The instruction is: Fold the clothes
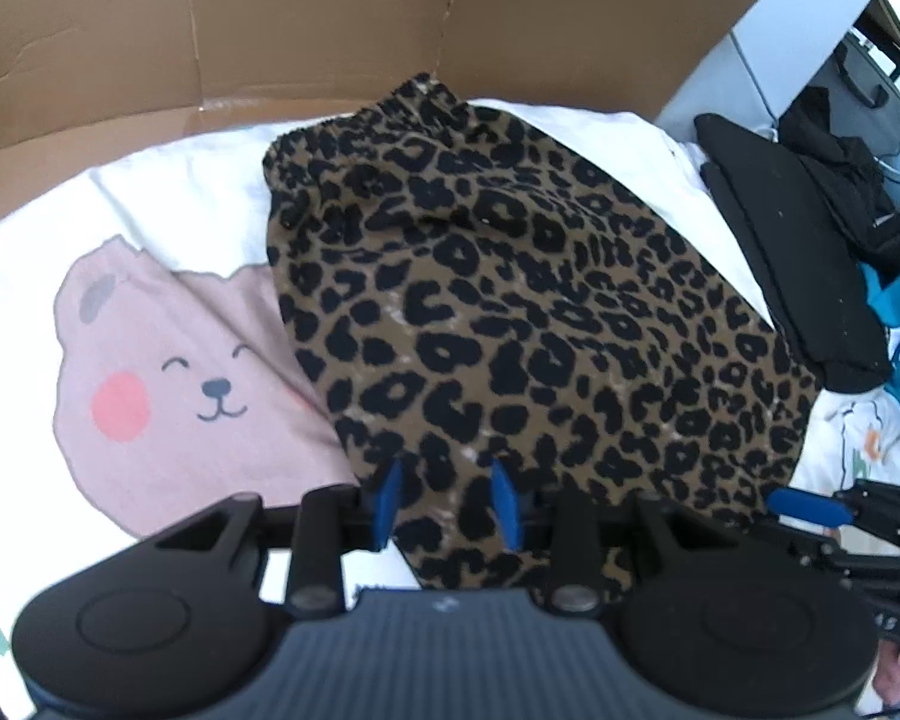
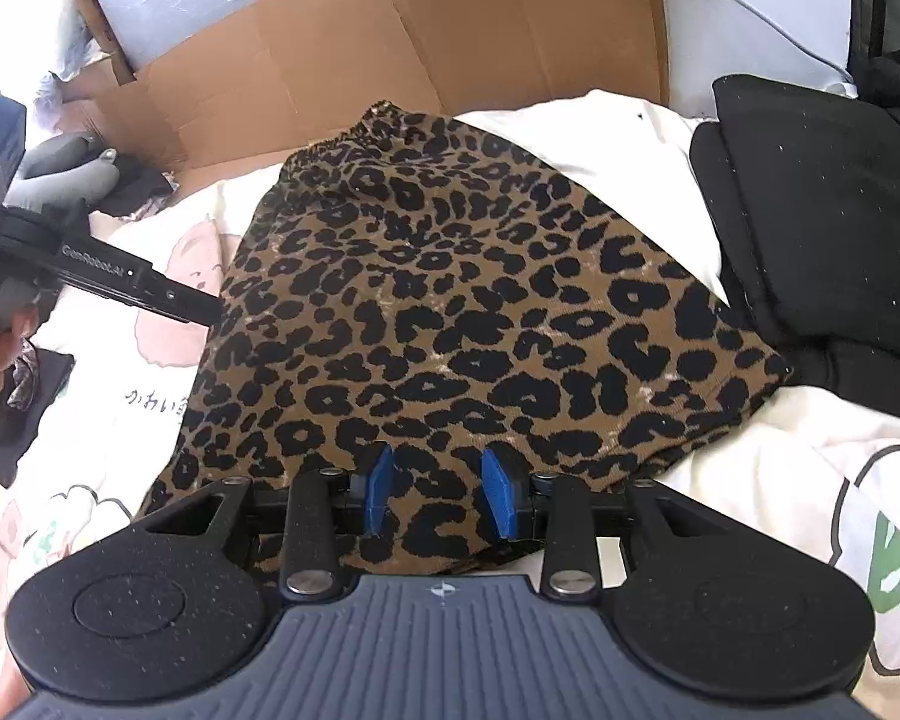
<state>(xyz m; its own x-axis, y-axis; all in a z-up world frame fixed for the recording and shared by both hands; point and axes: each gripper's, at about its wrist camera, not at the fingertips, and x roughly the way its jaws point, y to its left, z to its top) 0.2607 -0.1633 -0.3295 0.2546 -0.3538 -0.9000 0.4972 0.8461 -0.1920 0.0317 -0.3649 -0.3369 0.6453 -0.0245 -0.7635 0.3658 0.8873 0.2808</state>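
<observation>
Your leopard skirt lies spread on the white bed sheet, its stretchy waistband at the far end by the cardboard and its hem close to you. Your left tool has its blue fingers apart over the near hem, and the cloth runs between them, not pinched. Your right tool looks the same: fingers wide, skirt cloth under them, nothing squeezed. The job seems only just begun, since the skirt is still flat. To do this step well, push each tool down so one finger slides under the hem, then close both at once and lift evenly, so the edge stays straight as you carry it toward the waistband. The left view shows the pink bear print beside the skirt and your right tool's blue finger at the far right. The right view shows your left tool's black arm touching the skirt's left edge and the black clothes piled near the right.
</observation>
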